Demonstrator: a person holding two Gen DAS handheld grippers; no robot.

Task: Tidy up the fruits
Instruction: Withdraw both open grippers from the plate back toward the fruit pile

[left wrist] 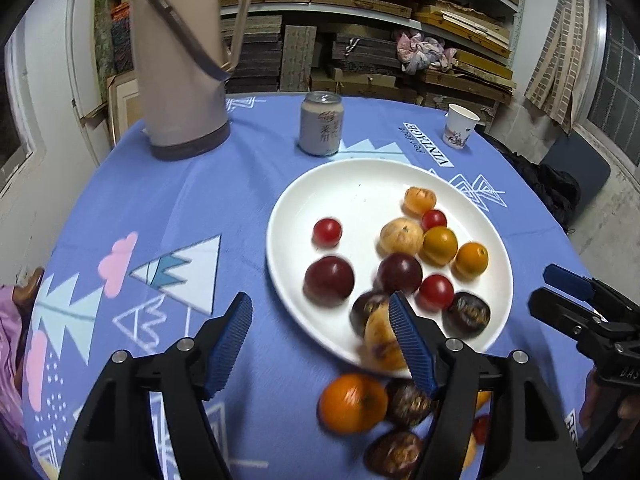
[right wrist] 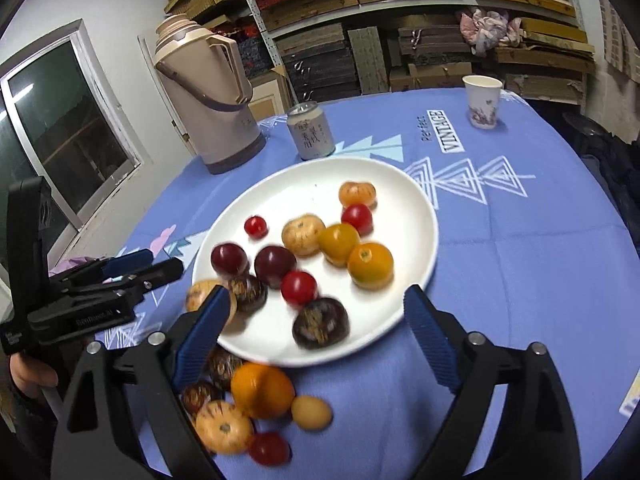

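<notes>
**Both grippers empty above the plate, loose fruit waiting at the near rim**

The left gripper and the right gripper both stand with jaws spread and nothing between the blue pads. The white plate already carries about a dozen fruits: cherry tomatoes, dark plums, yellow and orange pieces, and a dark mottled fruit near the front edge. A small pile sits on the blue tablecloth just beside the plate's near rim, including a large orange, a small tan fruit, a ribbed yellow-orange fruit, a red tomato and some dark mottled ones.

The step in hand looks like fetching the next loose piece. The tan fruit lies on the outer side of the pile, so it is probably the easiest pick. Centre the pads on its widest part, close gently, since round fruit rolls, and set it down in the open far-left part of the plate, clear of the crowded cluster. The can and thermos stand well apart.
</notes>
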